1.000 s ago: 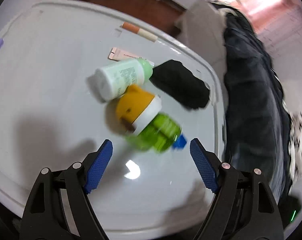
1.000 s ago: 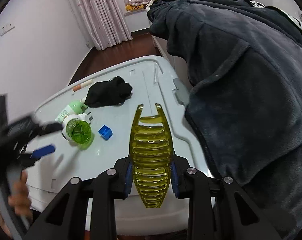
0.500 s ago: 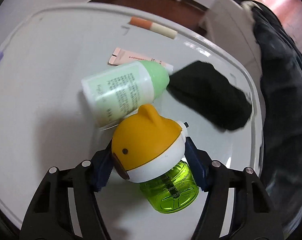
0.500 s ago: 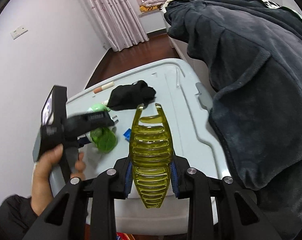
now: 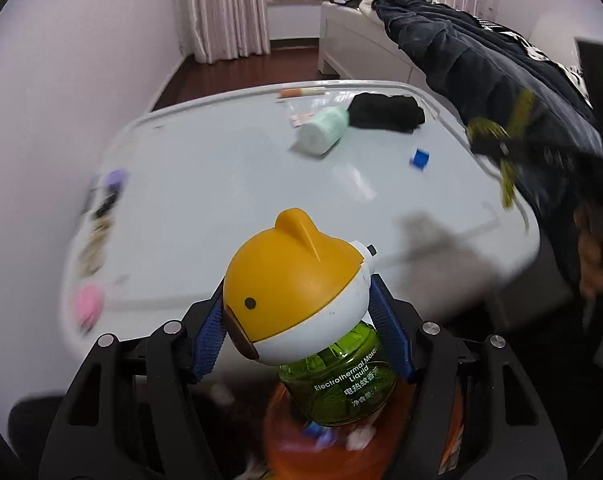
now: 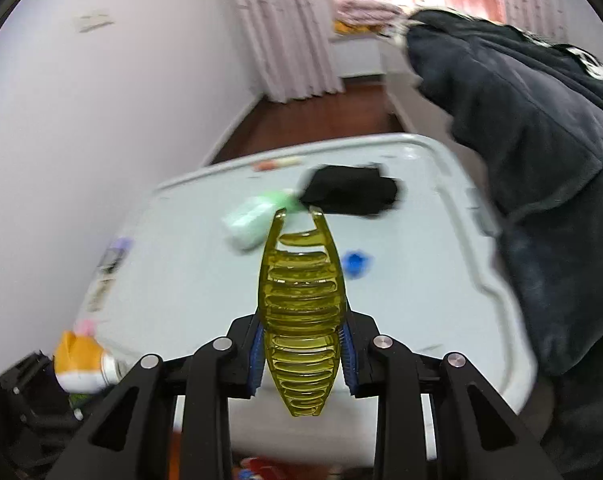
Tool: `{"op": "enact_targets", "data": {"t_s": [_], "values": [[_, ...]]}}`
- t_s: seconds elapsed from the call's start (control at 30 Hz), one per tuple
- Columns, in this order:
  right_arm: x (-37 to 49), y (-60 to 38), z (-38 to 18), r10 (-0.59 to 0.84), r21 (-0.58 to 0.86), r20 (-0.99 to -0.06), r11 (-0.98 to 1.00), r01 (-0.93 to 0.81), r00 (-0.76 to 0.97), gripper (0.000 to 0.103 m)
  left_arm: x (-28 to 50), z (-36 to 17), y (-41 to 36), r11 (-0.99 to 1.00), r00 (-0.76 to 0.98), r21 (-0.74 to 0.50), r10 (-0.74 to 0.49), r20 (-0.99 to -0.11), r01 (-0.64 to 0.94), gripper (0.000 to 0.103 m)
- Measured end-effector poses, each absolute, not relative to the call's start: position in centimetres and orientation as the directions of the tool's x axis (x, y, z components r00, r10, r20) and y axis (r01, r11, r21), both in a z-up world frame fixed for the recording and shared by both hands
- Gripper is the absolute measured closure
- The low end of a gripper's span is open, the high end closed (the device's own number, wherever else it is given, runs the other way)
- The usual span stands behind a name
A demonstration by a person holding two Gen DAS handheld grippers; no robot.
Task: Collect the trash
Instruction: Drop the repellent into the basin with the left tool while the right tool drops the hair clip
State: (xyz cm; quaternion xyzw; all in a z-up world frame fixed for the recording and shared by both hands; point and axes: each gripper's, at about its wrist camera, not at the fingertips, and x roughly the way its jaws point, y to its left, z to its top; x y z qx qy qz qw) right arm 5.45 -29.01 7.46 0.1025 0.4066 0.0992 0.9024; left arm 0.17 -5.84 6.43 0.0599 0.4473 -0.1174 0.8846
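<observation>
Left wrist view: from past the table's (image 5: 205,184) near edge, facing across it toward curtains and bed. Right wrist view: same direction, slightly closer, above the near edge. Shared: table top (image 6: 189,272), green bottle (image 5: 323,130), black cloth (image 6: 349,196).

1. The mosquito repellent (image 5: 301,300) wore an orange-yellow duck-shaped cap with a black dot eye over a white collar; its bottle was clear green with white lettering.
2. The hair clip (image 6: 301,320) was translucent yellow with ribbed slats.
3. The left tongs (image 5: 301,336) and right tongs (image 6: 303,354) were black with blue pads.
4. The counter (image 5: 221,184) was pale grey-white.
5. The far bottle (image 5: 323,130) was mint green.
6. The cloth (image 5: 385,112) was black.
7. The small block (image 5: 419,159) was blue.
8. The garment (image 6: 541,140) at right was dark navy with white markings.
9. The curtains (image 5: 225,4) were pale pink.
</observation>
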Motion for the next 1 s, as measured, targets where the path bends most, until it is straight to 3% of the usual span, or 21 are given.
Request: {"op": "enact_targets", "data": {"t_s": [0.17, 0.33, 0.47, 0.73, 0.8, 0.83, 0.87, 1.0], "values": [[-2.1, -24.0, 7.9, 0.343, 0.308, -0.716, 0.937, -0.166, 0.608, 0.073, -4.6, 5.2, -2.6, 0.974, 0.566, 0.002, -0.129, -0.814, 0.225, 0.039], [-8.0, -21.1, 5.5, 0.270, 0.208, -0.767, 0.963, -0.172, 0.582, 0.073, -6.3, 0.6, -2.4, 0.969, 0.453, -0.067, -0.173, -0.874, 0.239, 0.039], [-9.2, -20.1, 2.1, 0.237, 0.180, -0.836, 0.970, -0.162, 0.495, 0.073, -6.3, 0.2, -2.8, 0.962, 0.431, -0.082, -0.191, -0.882, 0.260, 0.039], [-9.1, -20.6, 0.7, 0.235, 0.200, -0.867, 0.972, -0.126, 0.440, 0.072, -5.9, -0.6, -3.3, 0.962, 0.392, -0.080, -0.182, -0.902, 0.263, 0.038], [-8.9, -20.4, 0.4, 0.239, 0.200, -0.873, 0.970, -0.136, 0.425, 0.064, -6.0, -1.0, -3.3, 0.962, 0.383, -0.070, -0.171, -0.908, 0.263, 0.038], [-8.6, -20.4, 0.3, 0.231, 0.192, -0.876, 0.972, -0.133, 0.424, 0.043, -6.0, -0.9, -3.5, 0.964, 0.389, -0.051, -0.154, -0.909, 0.262, 0.035], [-8.6, -20.4, 0.4, 0.212, 0.176, -0.877, 0.977, -0.123, 0.431, 0.036, -6.1, -0.7, -3.6, 0.963, 0.399, -0.039, -0.146, -0.905, 0.266, 0.029], [-8.9, -20.8, 0.8, 0.211, 0.178, -0.868, 0.977, -0.116, 0.450, 0.037, -6.6, -0.1, -4.2, 0.957, 0.430, -0.003, -0.134, -0.893, 0.292, 0.021]]}}
